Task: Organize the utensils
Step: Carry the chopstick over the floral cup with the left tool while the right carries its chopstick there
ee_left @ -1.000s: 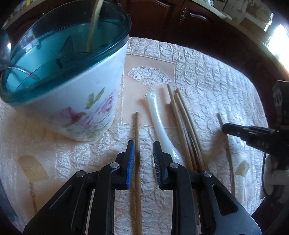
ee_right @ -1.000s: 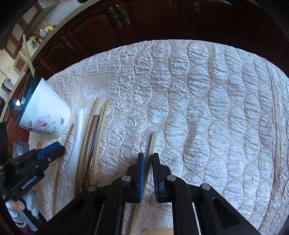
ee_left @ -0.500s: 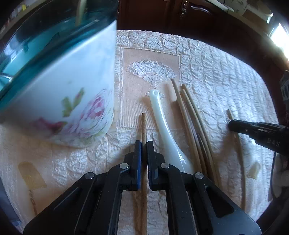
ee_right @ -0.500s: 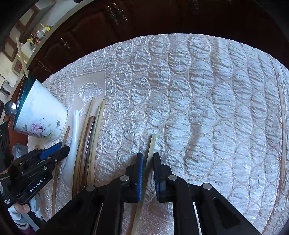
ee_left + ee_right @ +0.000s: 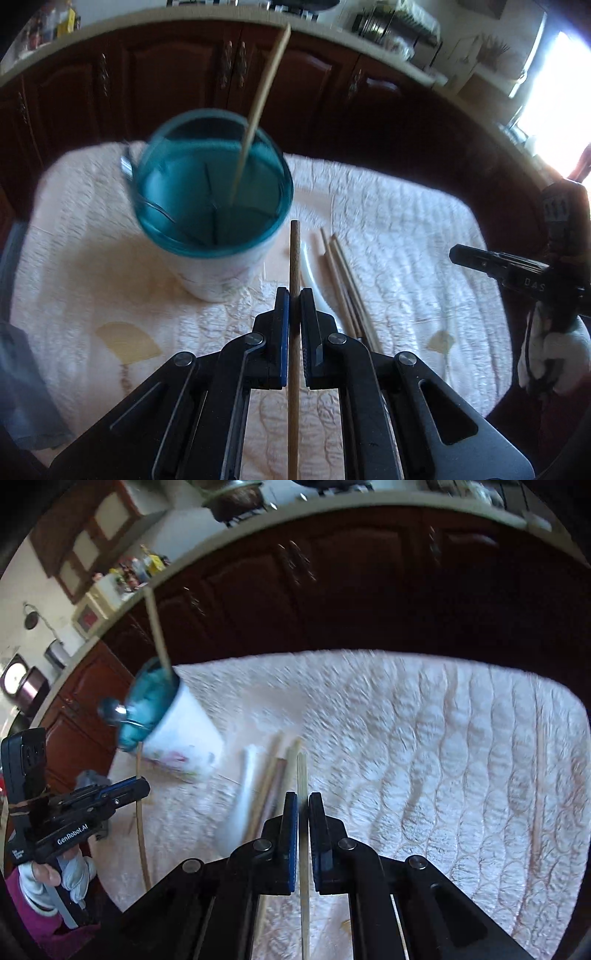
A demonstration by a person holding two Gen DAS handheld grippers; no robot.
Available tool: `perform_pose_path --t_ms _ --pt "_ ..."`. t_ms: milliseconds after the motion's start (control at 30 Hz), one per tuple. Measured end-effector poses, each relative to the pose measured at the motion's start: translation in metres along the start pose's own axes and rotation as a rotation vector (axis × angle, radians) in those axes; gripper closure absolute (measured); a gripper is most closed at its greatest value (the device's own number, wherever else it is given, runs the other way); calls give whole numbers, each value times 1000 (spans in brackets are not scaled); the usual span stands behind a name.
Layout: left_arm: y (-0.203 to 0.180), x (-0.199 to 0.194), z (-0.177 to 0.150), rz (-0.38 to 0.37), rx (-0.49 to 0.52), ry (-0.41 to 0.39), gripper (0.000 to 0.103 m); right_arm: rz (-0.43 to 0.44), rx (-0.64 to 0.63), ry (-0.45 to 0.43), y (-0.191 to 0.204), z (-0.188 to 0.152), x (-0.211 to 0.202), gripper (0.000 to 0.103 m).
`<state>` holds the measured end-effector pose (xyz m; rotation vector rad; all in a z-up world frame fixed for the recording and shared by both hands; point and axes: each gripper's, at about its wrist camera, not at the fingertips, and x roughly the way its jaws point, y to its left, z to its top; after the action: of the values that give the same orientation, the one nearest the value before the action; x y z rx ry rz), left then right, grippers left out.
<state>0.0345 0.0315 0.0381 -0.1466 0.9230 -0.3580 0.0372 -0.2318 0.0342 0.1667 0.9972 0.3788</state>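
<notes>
Left gripper (image 5: 291,295) clamps my brown chopstick (image 5: 294,254); right gripper (image 5: 303,801) clamps a pale chopstick (image 5: 301,771). Utensil holder (image 5: 212,192) lies at 11 o'clock, nearer left.

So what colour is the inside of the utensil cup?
Teal blue inside the utensil cup, with a white outer wall; the left wrist view shows it best.

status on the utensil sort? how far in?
Early. Done: one chopstick stands in the cup. In hand: left gripper and right gripper each clamp a chopstick. Left: white spoon and a chopstick bundle on the cloth.
</notes>
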Motion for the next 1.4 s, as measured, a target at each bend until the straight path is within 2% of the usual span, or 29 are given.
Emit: perform_pose_path --t_ms 200,300,367,433,500,633,700,800,900,1067,1400 --pt "4 -40 2 -2 20 -64 99 32 -74 -58 26 11 -32 98" --pt "6 -50 1 -3 12 -87 99 -9 -106 -27 31 13 -25 98" --pt "7 -56 -1 -6 5 -96 99 -12 -111 34 29 12 -4 97" --pt "5 -59 -2 -10 6 -101 99 -88 -120 108 23 4 26 88" --pt "6 -61 -3 -6 -3 -103 99 -119 -123 175 19 -5 57 84" --pt "7 -63 -3 -3 -16 -105 99 -178 -113 240 11 -10 104 83" --pt "6 -64 -4 -4 -13 -105 99 -175 -83 269 5 -11 124 84" --pt "7 -67 -4 -7 -9 -107 99 -163 -73 269 3 -10 131 98" --pt "8 -73 -1 -18 -10 -114 99 -112 -57 244 3 -6 114 98" --pt "4 -88 4 -31 6 -139 99 -42 -99 122 19 6 49 98" --pt "4 -128 29 -21 14 -240 99 24 -157 -51 47 31 -44 98"
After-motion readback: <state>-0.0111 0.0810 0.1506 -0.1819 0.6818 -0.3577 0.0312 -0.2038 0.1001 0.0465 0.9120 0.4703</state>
